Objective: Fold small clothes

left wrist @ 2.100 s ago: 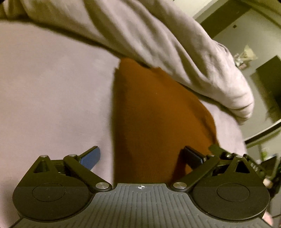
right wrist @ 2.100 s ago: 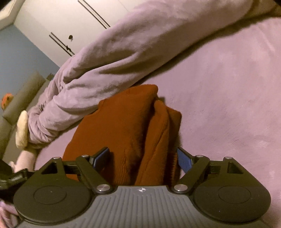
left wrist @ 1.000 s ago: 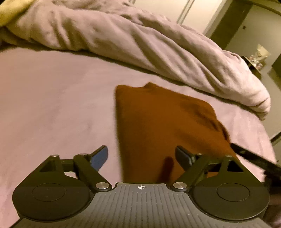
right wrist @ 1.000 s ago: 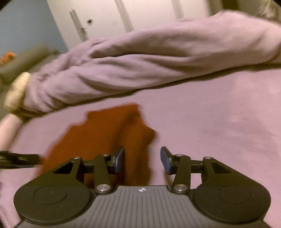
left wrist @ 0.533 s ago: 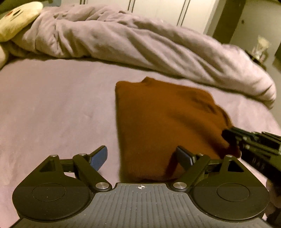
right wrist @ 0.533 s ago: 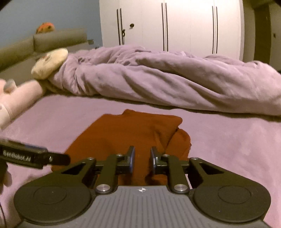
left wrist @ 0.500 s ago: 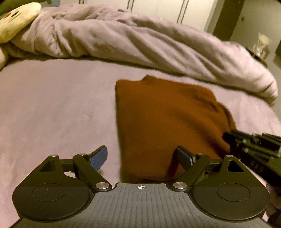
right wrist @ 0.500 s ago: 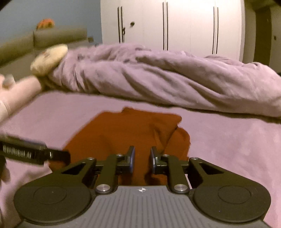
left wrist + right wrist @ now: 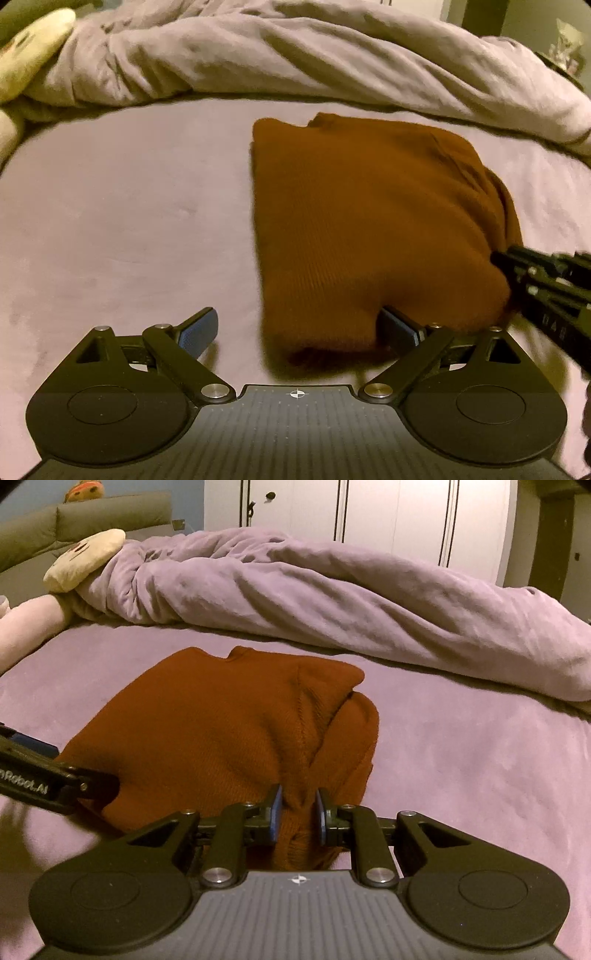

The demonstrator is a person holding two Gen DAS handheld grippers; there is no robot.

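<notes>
A rust-brown knit garment [image 9: 362, 221] lies folded on the purple bed sheet [image 9: 122, 229]; it also shows in the right wrist view [image 9: 207, 731]. My left gripper [image 9: 299, 328] is open, its jaws wide apart at the garment's near left corner, the right finger against the cloth. My right gripper [image 9: 297, 812] has its jaws close together around a bunched fold at the garment's near right edge. The left gripper's tip shows in the right wrist view [image 9: 55, 775], and the right gripper in the left wrist view [image 9: 546, 288].
A rumpled lilac duvet [image 9: 332, 590] lies across the back of the bed. A cream plush toy [image 9: 85, 559] and a pink one [image 9: 26, 624] sit at the far left. White wardrobe doors [image 9: 388, 517] stand behind.
Both grippers have pulled back from the garment and levelled. My right gripper's jaws have narrowed from wide open to a small gap holding a fold of cloth. The left stays open.
</notes>
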